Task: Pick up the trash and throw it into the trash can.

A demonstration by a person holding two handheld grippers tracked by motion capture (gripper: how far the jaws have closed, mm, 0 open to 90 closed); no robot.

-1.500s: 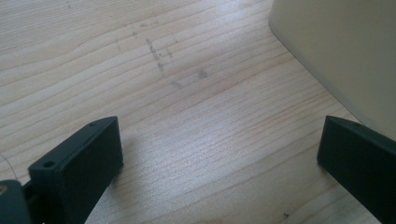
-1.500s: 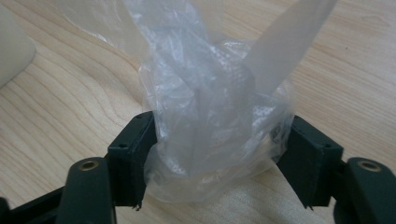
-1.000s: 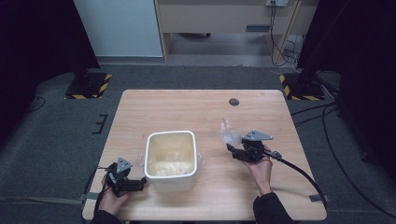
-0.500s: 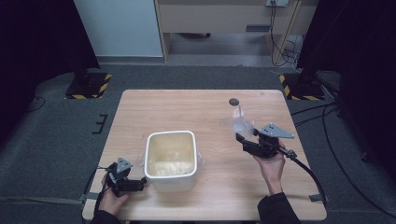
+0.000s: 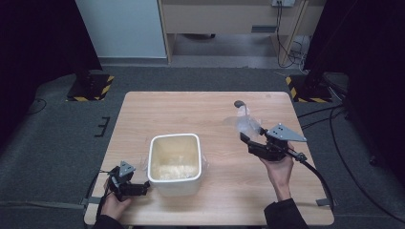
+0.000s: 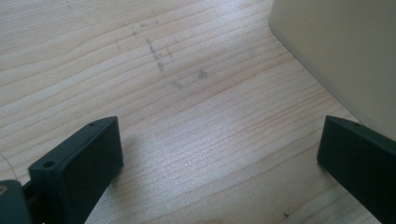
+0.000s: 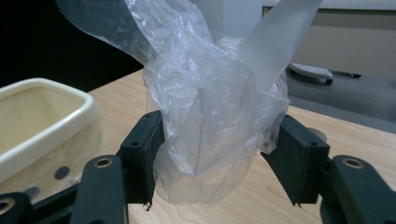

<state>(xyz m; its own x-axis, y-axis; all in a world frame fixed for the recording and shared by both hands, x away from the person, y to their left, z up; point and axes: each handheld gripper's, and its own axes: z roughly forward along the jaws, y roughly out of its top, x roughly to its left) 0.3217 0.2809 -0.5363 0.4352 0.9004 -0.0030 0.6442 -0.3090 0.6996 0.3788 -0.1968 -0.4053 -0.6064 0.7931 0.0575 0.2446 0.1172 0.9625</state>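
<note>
My right gripper [image 5: 245,138] is shut on a crumpled clear plastic bag [image 5: 247,124] and holds it above the right half of the wooden table [image 5: 215,107]. In the right gripper view the jaws squeeze the bag [image 7: 215,116] from both sides, and its loose ends stick up past my right gripper [image 7: 219,163]. A cream rectangular bin [image 5: 174,137] stands left of it on the table; its rim [image 7: 46,109] shows there too. My left gripper [image 5: 143,187] rests low at the bin's front left corner, open, with bare wood between the jaws of my left gripper [image 6: 219,158] and the bin wall [image 6: 345,51] beside one jaw.
A small dark round spot [image 5: 239,103] lies on the table behind the bag. A black cable [image 5: 317,174] trails from the right gripper off the table's right edge. Yellow-and-black striped bases [image 5: 90,90] stand on the floor beyond the far corners.
The right gripper has lifted the plastic bag off the table and carried it up and a little to the right. The left gripper has stayed in place.
</note>
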